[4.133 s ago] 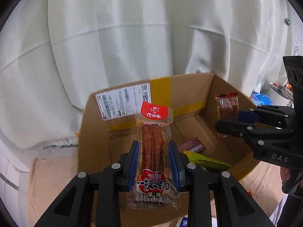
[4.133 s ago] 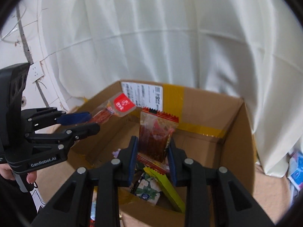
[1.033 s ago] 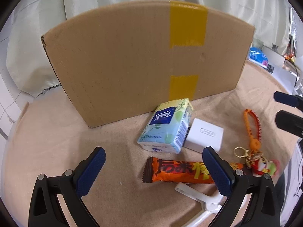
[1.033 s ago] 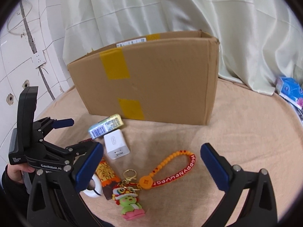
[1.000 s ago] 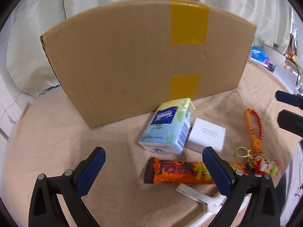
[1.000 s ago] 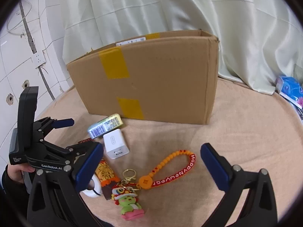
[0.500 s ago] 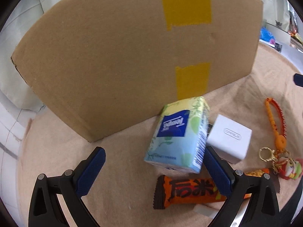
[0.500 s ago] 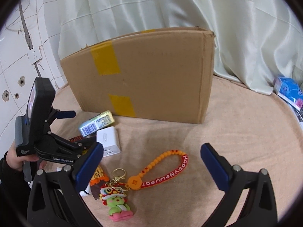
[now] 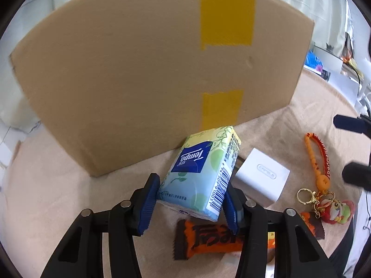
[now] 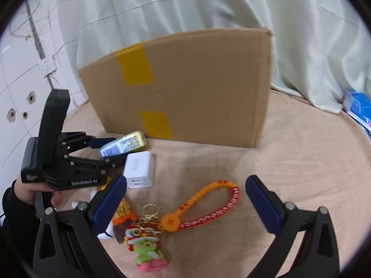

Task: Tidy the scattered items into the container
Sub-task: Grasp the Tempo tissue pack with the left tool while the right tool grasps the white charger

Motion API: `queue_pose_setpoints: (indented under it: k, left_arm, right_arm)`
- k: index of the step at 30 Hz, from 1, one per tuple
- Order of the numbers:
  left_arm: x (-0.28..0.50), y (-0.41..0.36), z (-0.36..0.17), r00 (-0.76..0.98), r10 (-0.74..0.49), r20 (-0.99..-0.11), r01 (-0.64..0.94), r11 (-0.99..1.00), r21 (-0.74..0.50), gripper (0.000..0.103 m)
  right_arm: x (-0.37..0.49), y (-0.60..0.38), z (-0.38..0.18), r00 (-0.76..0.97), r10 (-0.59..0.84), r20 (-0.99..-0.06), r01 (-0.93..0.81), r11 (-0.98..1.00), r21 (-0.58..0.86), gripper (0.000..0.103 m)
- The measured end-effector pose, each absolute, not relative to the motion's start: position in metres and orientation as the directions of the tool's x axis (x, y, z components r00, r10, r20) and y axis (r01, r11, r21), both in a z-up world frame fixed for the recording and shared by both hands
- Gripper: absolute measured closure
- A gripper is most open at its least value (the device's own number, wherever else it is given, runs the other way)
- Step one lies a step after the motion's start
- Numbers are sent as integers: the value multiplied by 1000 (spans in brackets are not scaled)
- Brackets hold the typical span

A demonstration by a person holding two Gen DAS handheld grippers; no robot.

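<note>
My left gripper [image 9: 189, 205] is shut on a blue-green Tempo tissue pack [image 9: 201, 173], which lies against the front of the cardboard box [image 9: 139, 69]. The same pack [image 10: 124, 146] shows between the left gripper's fingers in the right wrist view. My right gripper [image 10: 185, 202] is open and empty above an orange keychain strap [image 10: 208, 205] with a green and red figurine [image 10: 145, 247]. A white charger cube [image 9: 262, 176] [image 10: 140, 169] and an orange snack bar [image 9: 213, 238] lie beside the pack.
The box [image 10: 185, 85] stands on a beige cloth-covered table [image 10: 289, 162], its inside hidden. A white curtain [image 10: 208, 4] hangs behind. A white plastic piece [image 9: 231, 260] lies under the snack bar. Blue packets [image 10: 357, 106] sit at the far right.
My left gripper moved forward and closed its jaws on the tissue pack. My right gripper came lower and closer to the keychain, still open.
</note>
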State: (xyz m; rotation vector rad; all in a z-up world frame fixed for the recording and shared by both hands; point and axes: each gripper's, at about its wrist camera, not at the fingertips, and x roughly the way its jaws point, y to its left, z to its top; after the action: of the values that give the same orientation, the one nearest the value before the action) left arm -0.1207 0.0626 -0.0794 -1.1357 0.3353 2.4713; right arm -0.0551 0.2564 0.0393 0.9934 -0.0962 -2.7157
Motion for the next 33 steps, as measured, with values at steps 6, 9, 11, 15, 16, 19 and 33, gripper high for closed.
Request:
queue_pose_setpoints:
  k: [6, 9, 11, 15, 16, 19, 33]
  left_arm:
    - [-102, 41, -75, -611, 265, -746, -416, -909, 18, 51]
    - [-98, 22, -71, -629, 254, -735, -388, -922, 13, 51]
    - [-95, 14, -70, -633, 251, -732, -373, -928, 5, 51]
    - [-94, 7, -71, -634, 244, -734, -358, -934, -1, 51]
    - [-94, 4, -71, -634, 244, -734, -357, -934, -3, 51]
    - [-96, -1, -71, -625, 248, -740, -359, -933, -11, 51]
    - [-98, -11, -72, -627, 255, -736, -354, -935, -22, 51]
  right_arm:
    - [-66, 225, 36, -700, -313, -642, 295, -945, 139, 0]
    - [-76, 209, 33, -686, -318, -654, 313, -941, 129, 0]
    - [-81, 203, 29, -682, -314, -660, 311, -942, 126, 0]
    - [-89, 196, 22, -668, -308, -678, 315, -942, 117, 0]
    - [-90, 195, 21, -666, -309, -679, 314, -942, 121, 0]
    - [-93, 189, 20, -656, -310, -688, 325, -939, 112, 0]
    - [-114, 168, 4, -574, -172, -801, 315, -949, -21, 42]
